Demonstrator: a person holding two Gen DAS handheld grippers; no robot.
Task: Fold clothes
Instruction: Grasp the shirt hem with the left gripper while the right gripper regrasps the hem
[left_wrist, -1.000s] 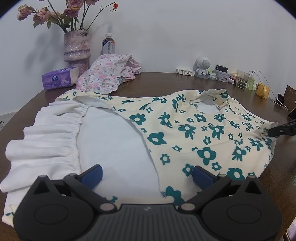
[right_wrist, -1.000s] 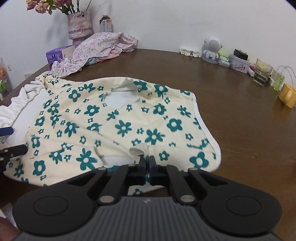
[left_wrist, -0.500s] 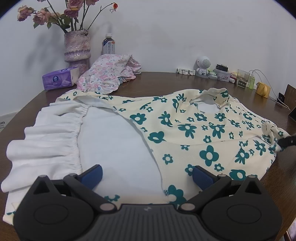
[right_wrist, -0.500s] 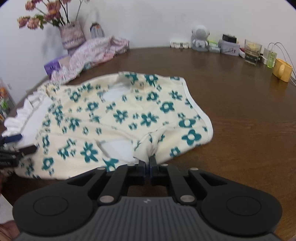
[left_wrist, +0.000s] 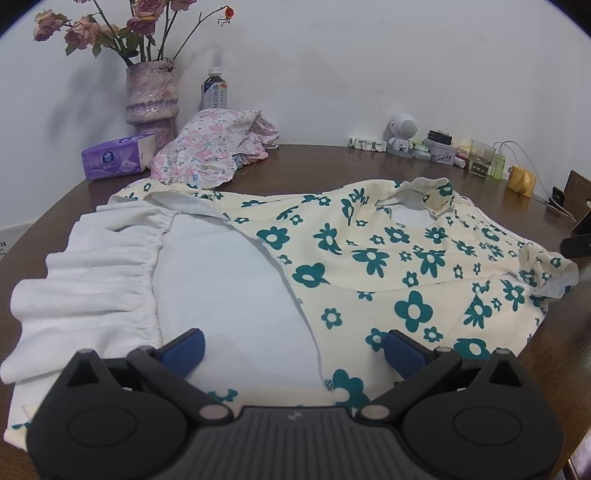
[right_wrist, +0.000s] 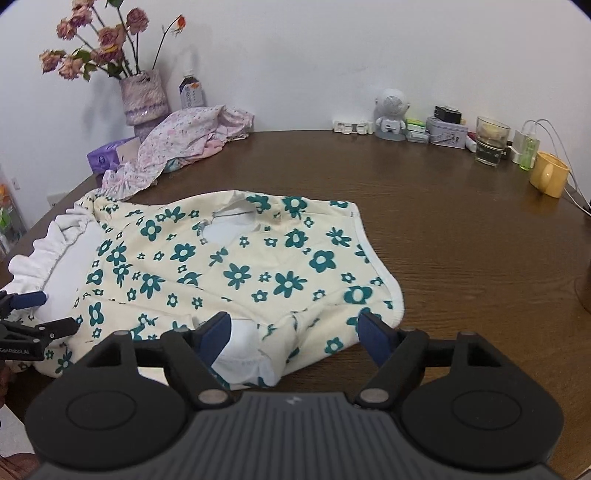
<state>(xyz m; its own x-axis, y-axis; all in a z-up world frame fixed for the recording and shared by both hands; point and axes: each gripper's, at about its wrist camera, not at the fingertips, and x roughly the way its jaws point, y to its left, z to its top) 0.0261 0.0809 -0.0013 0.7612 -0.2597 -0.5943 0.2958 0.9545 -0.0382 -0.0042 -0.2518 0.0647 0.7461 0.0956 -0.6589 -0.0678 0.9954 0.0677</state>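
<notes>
Because the dress (right_wrist: 236, 266), lying flat on the table (right_wrist: 461, 240), is light, limp cloth, grip a hem edge; left gripper (left_wrist: 293, 349) stands wide and empty, right gripper (right_wrist: 293, 332) is opening, pads clear of the fabric.

The left gripper (left_wrist: 293, 349) points forward and downward, its blue-padded fingers (left_wrist: 402, 352) spread wide with nothing pinched between them. The right gripper (right_wrist: 295, 332) tilts down likewise, its jaws opening, the fingers (right_wrist: 373, 334) pressing on nothing.
</notes>
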